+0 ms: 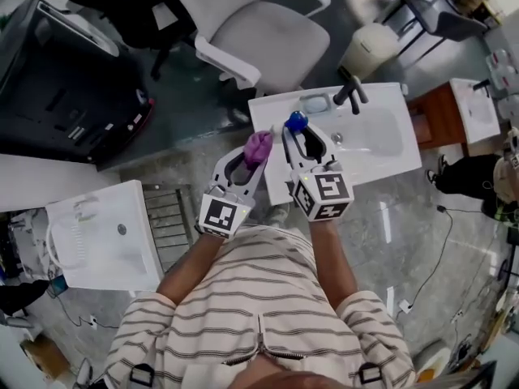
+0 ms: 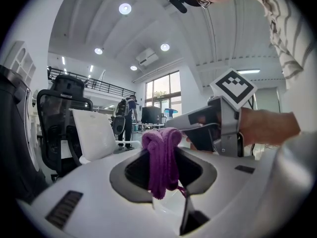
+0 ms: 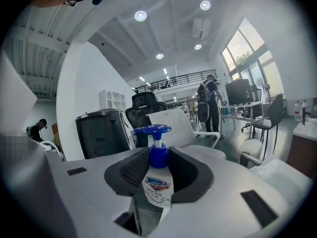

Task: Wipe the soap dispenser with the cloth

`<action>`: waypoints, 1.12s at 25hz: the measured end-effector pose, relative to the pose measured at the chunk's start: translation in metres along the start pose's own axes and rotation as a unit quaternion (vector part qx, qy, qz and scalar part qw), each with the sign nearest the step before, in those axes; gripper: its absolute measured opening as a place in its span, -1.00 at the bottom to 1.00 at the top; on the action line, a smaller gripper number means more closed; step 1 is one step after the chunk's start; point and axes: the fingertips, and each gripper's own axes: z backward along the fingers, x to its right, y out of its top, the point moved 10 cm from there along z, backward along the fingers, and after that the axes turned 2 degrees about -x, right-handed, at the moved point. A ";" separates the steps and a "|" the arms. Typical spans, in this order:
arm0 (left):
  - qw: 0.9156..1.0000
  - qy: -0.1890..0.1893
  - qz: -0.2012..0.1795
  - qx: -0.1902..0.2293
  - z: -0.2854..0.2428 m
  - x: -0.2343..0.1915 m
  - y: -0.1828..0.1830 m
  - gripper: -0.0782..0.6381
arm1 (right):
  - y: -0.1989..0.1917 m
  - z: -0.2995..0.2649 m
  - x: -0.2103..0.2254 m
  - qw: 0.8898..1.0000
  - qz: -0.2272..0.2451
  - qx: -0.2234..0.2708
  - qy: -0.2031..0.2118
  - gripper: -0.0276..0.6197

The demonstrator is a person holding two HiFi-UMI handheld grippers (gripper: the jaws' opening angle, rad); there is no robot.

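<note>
A clear soap dispenser (image 3: 158, 186) with a blue pump head (image 1: 296, 121) stands upright between the jaws of my right gripper (image 1: 297, 138), which is shut on it and holds it up in the air. A bunched purple cloth (image 2: 161, 160) hangs from my left gripper (image 1: 255, 156), whose jaws are shut on it. In the head view the purple cloth (image 1: 258, 147) sits just left of the dispenser, a small gap apart. The right gripper (image 2: 218, 128) and the hand on it show at the right of the left gripper view.
Below the grippers is a white washbasin counter (image 1: 381, 156) with a dark tap (image 1: 350, 93) and a soap dish (image 1: 313, 103). A white office chair (image 1: 259, 35) stands behind it. Another white basin (image 1: 101, 237) sits at the left, a wooden cabinet (image 1: 434, 118) at the right.
</note>
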 end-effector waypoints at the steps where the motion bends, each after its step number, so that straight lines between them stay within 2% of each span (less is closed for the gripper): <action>1: 1.000 -0.001 -0.002 0.004 0.000 0.001 0.002 -0.45 | 0.002 0.001 -0.001 1.000 0.002 0.002 0.000 -0.50; 11: 1.000 -0.018 -0.018 0.010 -0.006 0.006 0.005 -0.45 | 0.010 0.003 -0.007 1.000 0.021 0.002 -0.003 -0.50; 17: 0.997 -0.049 -0.062 0.013 -0.019 0.016 0.005 -0.45 | 0.016 0.002 -0.008 1.000 0.029 0.005 0.002 -0.50; 23: 0.996 -0.061 -0.063 0.028 -0.028 0.026 0.007 -0.45 | 0.018 0.004 -0.014 0.999 0.039 0.007 0.005 -0.50; 28: 0.995 -0.075 -0.067 0.014 -0.032 0.034 0.002 -0.45 | 0.013 0.010 -0.016 0.999 0.042 0.004 0.003 -0.50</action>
